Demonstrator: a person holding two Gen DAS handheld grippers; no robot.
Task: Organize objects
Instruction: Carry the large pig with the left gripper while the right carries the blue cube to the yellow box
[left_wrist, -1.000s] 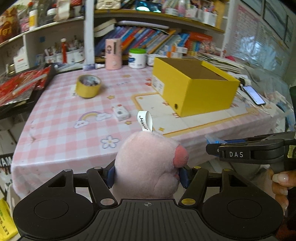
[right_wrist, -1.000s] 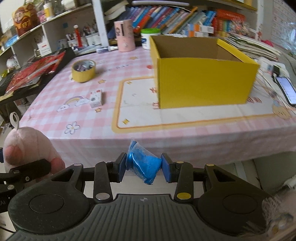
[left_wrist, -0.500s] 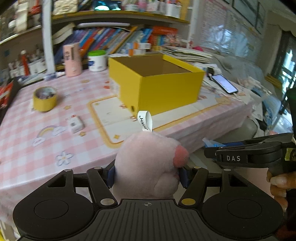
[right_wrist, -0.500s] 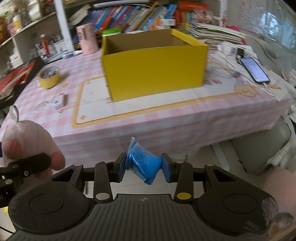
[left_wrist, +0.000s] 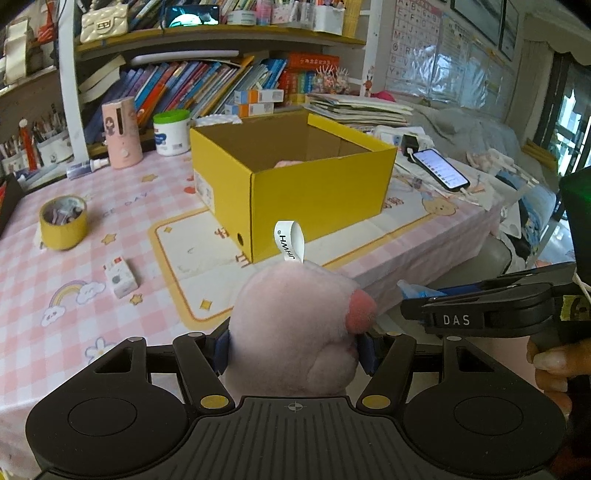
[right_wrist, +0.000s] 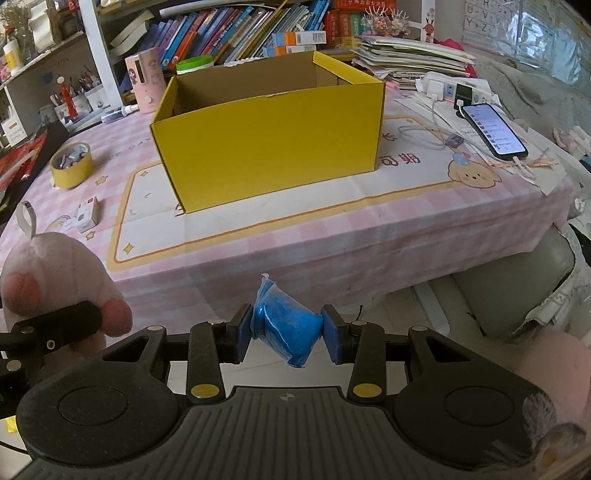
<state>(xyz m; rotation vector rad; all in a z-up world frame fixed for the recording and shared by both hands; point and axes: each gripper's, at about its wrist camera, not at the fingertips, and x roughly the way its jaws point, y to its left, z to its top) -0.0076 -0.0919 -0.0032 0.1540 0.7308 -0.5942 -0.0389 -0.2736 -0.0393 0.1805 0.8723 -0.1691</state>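
The yellow box (right_wrist: 267, 140) is seen in the upper middle of the right wrist view, standing open-topped on the counter (right_wrist: 332, 236), with its long side turned toward the camera. The near edge of the counter runs across the middle of the frame, and bare floor is seen below it, so there is open room between the claws and the counter. Something pink may be lying inside the box, but only a small bit can be seen in the left wrist view.

The pink plush toy (left_wrist: 295, 325) is held low in the middle of the left wrist view, squeezed by the left claw (left_wrist: 293, 349). Its white tag loop (left_wrist: 290, 242) sticks straight up, and its round pink feet are turned to the right.

A small blue bag (right_wrist: 286, 326) is pinched by the right claw (right_wrist: 287, 334), low in the middle of the frame. Its long axis lies across the claw, with a crinkled tip pointing up.

Both claws are tipped downward, side by side. Fingers (left_wrist: 550, 363) are wrapped on the right handle.
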